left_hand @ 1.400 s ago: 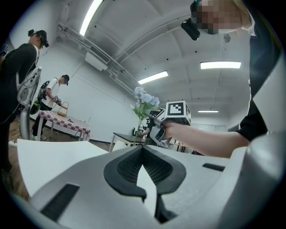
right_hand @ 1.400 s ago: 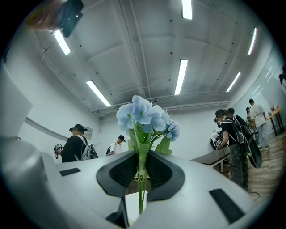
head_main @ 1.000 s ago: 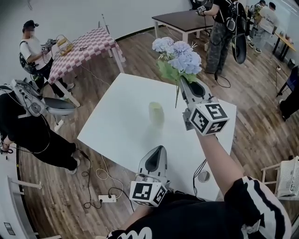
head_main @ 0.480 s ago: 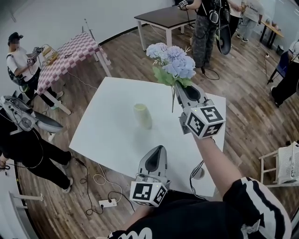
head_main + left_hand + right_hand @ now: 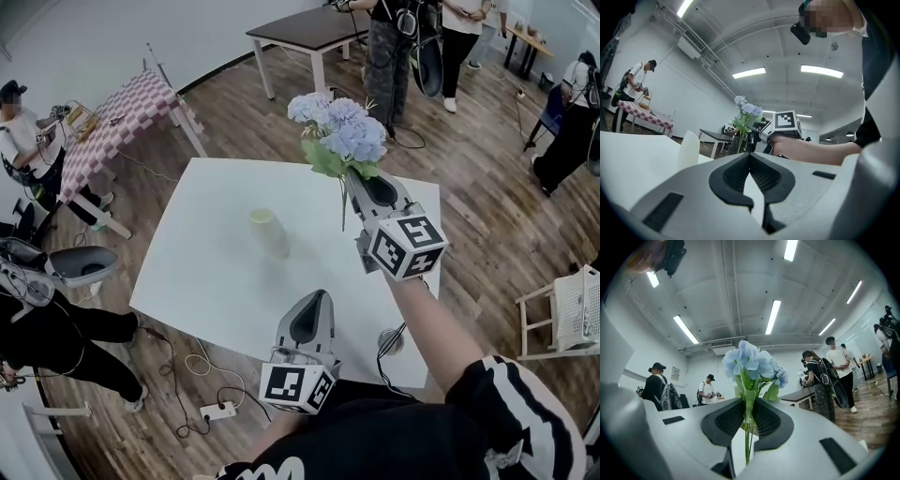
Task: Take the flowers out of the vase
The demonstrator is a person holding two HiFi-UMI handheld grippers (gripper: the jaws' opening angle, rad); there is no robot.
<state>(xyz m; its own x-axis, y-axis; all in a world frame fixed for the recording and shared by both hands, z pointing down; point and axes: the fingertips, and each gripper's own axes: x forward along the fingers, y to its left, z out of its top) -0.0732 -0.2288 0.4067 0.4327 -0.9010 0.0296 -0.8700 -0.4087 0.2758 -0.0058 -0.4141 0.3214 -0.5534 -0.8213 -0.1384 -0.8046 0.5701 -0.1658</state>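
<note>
In the head view my right gripper (image 5: 352, 180) is shut on the green stems of a bunch of pale blue flowers (image 5: 337, 129). It holds them upright in the air, over the far right part of the white table (image 5: 206, 281). The stem ends hang free, to the right of the pale yellow vase (image 5: 269, 232) that stands on the table. The right gripper view shows the stems (image 5: 748, 427) clamped between the dark pads. My left gripper (image 5: 317, 298) is shut with nothing in it, low over the table's near edge. The vase (image 5: 688, 150) stands ahead of it to the left.
A checked table (image 5: 122, 103) and a dark table (image 5: 300, 28) stand beyond the white one. Several people stand around the room. A power strip (image 5: 217, 411) and cables lie on the wooden floor at the near left. A white rack (image 5: 574, 319) is at the right.
The right gripper has carried the flowers a little lower and further to the right of the vase. The left gripper keeps its place at the near edge, still shut.
</note>
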